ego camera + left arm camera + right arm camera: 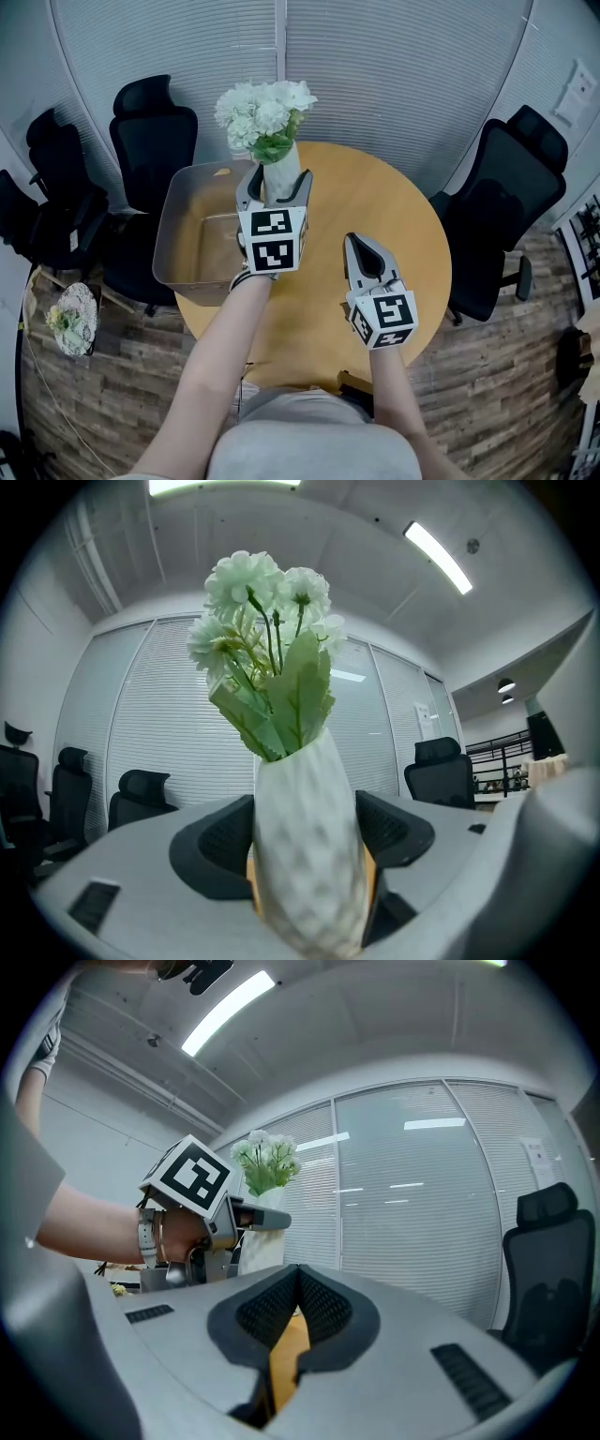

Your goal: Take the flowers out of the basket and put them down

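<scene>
A shallow rectangular metal basket point(178, 202) sits at the left edge of the round wooden table point(394, 216). By its right rim my left gripper point(275, 180) clamps the white textured vase point(280, 170) of white flowers point(262, 114), upright. My right gripper point(359, 242), over the table, is closed and empty.

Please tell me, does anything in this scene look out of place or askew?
Nothing is spilled or broken. The white vase with flowers stands about upright between the left gripper's pads. One thing looks odd: the metal basket seems to jut past the round table's left edge.
</scene>
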Motion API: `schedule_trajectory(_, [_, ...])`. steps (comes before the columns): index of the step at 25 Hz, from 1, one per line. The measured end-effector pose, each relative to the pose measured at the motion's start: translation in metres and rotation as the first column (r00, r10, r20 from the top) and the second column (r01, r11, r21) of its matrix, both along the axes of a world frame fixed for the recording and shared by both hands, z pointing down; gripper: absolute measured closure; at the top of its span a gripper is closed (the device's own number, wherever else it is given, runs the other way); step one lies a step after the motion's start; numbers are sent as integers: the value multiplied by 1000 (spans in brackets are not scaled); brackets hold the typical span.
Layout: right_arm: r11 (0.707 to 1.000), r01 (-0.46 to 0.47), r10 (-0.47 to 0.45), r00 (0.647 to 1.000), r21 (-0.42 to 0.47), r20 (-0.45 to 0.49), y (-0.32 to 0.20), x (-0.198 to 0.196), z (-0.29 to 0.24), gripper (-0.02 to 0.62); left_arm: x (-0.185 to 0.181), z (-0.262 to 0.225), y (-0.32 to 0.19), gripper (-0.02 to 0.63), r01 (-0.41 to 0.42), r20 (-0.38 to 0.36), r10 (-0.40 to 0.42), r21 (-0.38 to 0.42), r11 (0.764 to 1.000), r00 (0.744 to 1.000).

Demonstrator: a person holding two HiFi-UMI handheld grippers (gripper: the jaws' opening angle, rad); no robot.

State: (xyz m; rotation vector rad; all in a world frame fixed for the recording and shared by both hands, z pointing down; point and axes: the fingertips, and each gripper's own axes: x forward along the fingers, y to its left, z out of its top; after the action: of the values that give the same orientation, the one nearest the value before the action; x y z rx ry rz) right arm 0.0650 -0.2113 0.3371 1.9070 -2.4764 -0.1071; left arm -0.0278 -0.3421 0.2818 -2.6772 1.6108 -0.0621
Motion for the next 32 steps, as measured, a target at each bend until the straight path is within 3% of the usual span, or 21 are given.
schedule_trajectory(19, [999,2,-2,1000,-39,-11,5,42,16,572,61,22,17,262,-73,-14,74,52,996,997])
schedule_trajectory(32, [998,-18,17,1000,-62,-8,18,44,38,572,85,58,20,262,-115,21,114,82,990,993])
